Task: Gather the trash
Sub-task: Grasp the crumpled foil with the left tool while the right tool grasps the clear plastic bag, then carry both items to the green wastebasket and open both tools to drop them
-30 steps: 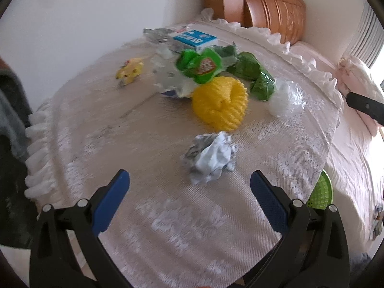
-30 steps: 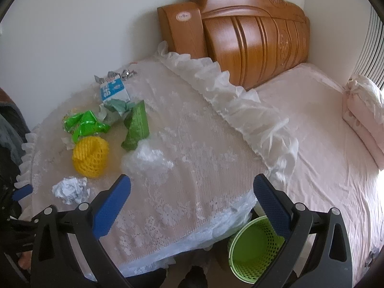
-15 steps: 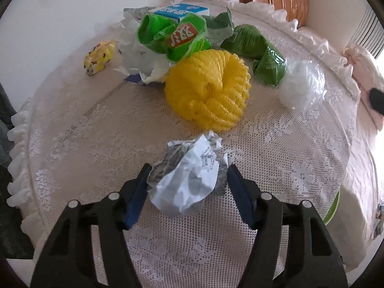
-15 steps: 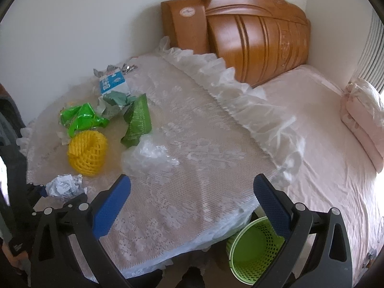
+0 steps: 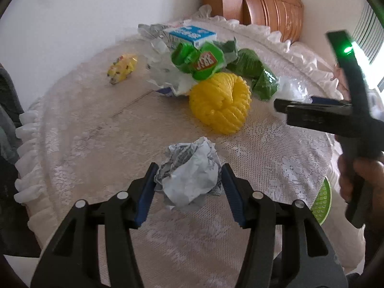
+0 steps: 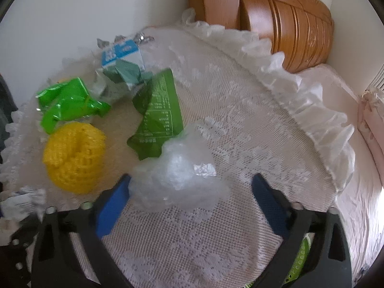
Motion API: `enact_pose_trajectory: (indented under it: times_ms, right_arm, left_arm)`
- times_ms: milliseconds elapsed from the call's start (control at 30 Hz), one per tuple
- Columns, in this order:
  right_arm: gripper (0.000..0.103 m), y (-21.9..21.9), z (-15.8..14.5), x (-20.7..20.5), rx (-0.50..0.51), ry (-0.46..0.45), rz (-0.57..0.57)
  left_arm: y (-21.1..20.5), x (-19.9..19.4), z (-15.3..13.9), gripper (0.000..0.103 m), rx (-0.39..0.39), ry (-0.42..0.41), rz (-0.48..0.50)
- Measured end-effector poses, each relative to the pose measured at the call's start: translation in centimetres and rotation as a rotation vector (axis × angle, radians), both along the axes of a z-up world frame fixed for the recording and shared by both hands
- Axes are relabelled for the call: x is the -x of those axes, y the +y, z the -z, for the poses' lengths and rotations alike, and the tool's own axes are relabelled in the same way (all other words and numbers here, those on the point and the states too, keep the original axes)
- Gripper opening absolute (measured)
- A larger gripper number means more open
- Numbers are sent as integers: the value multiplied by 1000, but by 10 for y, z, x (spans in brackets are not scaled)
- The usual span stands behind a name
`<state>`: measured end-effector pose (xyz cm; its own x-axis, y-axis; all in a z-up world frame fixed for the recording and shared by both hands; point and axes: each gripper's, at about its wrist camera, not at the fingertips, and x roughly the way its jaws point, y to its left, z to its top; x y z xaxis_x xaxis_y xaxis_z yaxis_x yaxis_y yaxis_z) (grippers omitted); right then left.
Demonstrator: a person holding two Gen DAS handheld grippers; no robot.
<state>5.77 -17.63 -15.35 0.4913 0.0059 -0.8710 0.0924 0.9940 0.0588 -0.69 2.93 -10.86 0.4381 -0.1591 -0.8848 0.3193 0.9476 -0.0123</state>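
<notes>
My left gripper [image 5: 188,176] is shut on a crumpled paper ball [image 5: 189,175] and holds it just above the lace-covered table [image 5: 79,129]. My right gripper [image 6: 190,187] is open, its fingers on either side of a clear crumpled plastic bag [image 6: 177,177] on the table; it also shows at the right of the left wrist view [image 5: 312,110]. A yellow foam net [image 5: 220,103] lies behind the paper ball, also seen in the right wrist view [image 6: 74,156]. A green bin [image 5: 321,206] stands below the table edge.
Green wrappers [image 5: 204,60], a dark green packet [image 6: 158,112], a blue-white carton [image 5: 189,34] and a small yellow wrapper [image 5: 122,68] lie further back. A wooden headboard [image 6: 276,21] and a pink bed [image 6: 360,192] are to the right.
My left gripper closed on the paper ball and raised it slightly. My right gripper moved forward and down over the table until the clear plastic bag lay between its open fingers.
</notes>
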Motion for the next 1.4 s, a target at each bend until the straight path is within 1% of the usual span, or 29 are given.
enact_pose_trajectory:
  times_ms: [67,100,167,200,233,333,400,500,600,633,667,700,767,800,867,933,1067,1133,1200,1233,1333,1400]
  right_arm:
    - [64,-2,1,1,-60,-1,6]
    - [59,-2,0,3,-74,-2,11]
    - [40,-3,-3,7,-102,-8,27]
    - [36,-3,-5,9,-111,-12,35]
    - [34,-5,-8,11,-123,-12,44]
    - [34,-13,-20,25,-187,-46,90]
    - [34,-19,-30,40,-208,-75,124]
    - [34,-33,-45,65,-219,-107,188]
    - [34,-60,-56,100,-211,-131,279]
    - [34,-70,-58,111,-203,-135,307]
    - [34,-86,-60,131,-188,-135,353]
    - [34,-96,-60,144,-178,-131,380]
    - [34,-120,-57,170,-148,-115,439]
    - [34,-135,-55,186,-126,-101,474]
    - [34,-160,-51,212,-104,-78,520]
    - [34,-192,-47,241,-92,-51,561]
    - [34,-232,-40,278,-42,-23,570]
    - [35,-252,-36,290,-31,-8,562]
    - [35,-273,-31,301,-41,-6,546]
    - [35,-278,-30,305,-44,-2,539]
    - [35,-295,-22,308,-57,18,499]
    - [35,-301,-18,305,-67,27,467]
  left_arm:
    - [4,3,-4,53,8,-9,1]
    - [8,4,-9,53,19,-17,3]
    - [8,3,-14,53,27,-32,11]
    - [8,3,-16,53,27,-41,19]
    - [8,5,-18,52,26,-48,26]
    - [5,10,-26,53,26,-72,73]
    - [1,12,-28,53,34,-73,108]
    - [-12,16,-30,53,40,-68,179]
    - [-37,25,-31,53,47,-63,287]
    - [-50,30,-32,53,47,-66,336]
    - [-65,35,-32,52,43,-68,384]
    - [-75,39,-31,53,39,-69,414]
    - [-111,53,-30,52,33,-67,504]
    - [-124,56,-30,53,38,-64,530]
    - [-156,67,-28,53,56,-49,589]
    - [-197,78,-22,53,76,-13,653]
    - [-279,97,-7,53,104,55,756]
    - [-307,108,0,53,102,71,784]
    - [-340,117,9,59,89,83,809]
    - [-350,120,12,60,85,85,814]
    - [-374,127,14,71,81,91,810]
    - [-382,132,11,81,84,87,800]
